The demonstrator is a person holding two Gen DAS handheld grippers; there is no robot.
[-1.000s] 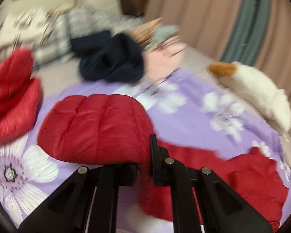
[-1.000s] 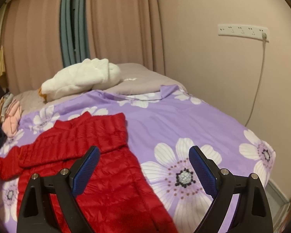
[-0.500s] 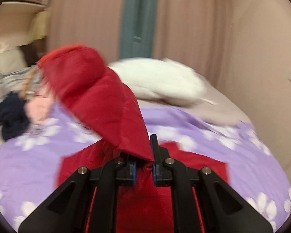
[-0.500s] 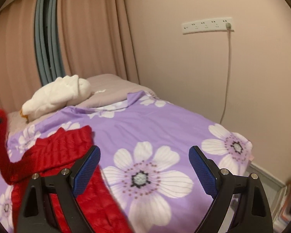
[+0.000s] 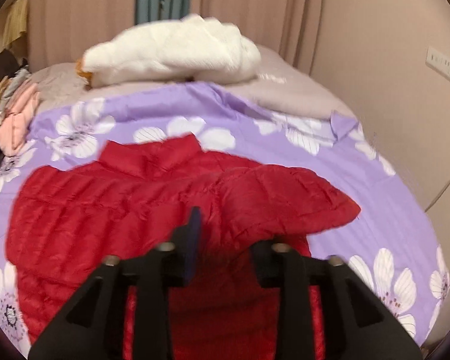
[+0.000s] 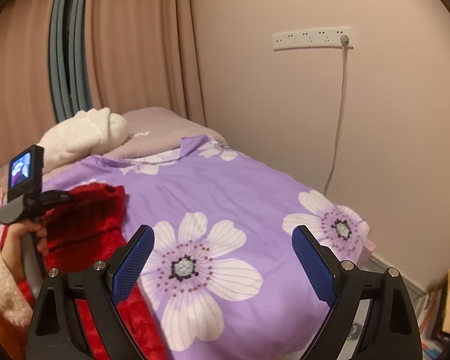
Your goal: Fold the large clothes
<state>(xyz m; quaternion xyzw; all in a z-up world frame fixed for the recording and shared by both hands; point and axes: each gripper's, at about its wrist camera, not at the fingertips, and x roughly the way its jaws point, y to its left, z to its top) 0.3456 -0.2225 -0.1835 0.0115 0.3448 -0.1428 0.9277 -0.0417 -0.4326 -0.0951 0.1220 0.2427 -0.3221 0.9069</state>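
Jaws of the left hand-held gripper (image 5: 225,234) have just been opening, released above the red jacket (image 5: 111,216); the right hand-held gripper (image 6: 222,258) gapes empty.

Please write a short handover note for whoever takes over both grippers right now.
Left gripper: jaws have just been opening, nothing pinched; it hangs over the red quilted puffer jacket.
Right gripper: jaws wide open, empty, above the purple flowered bedspread.
Done: one sleeve laid across the jacket body.
Left: fold the rest into a compact stack.
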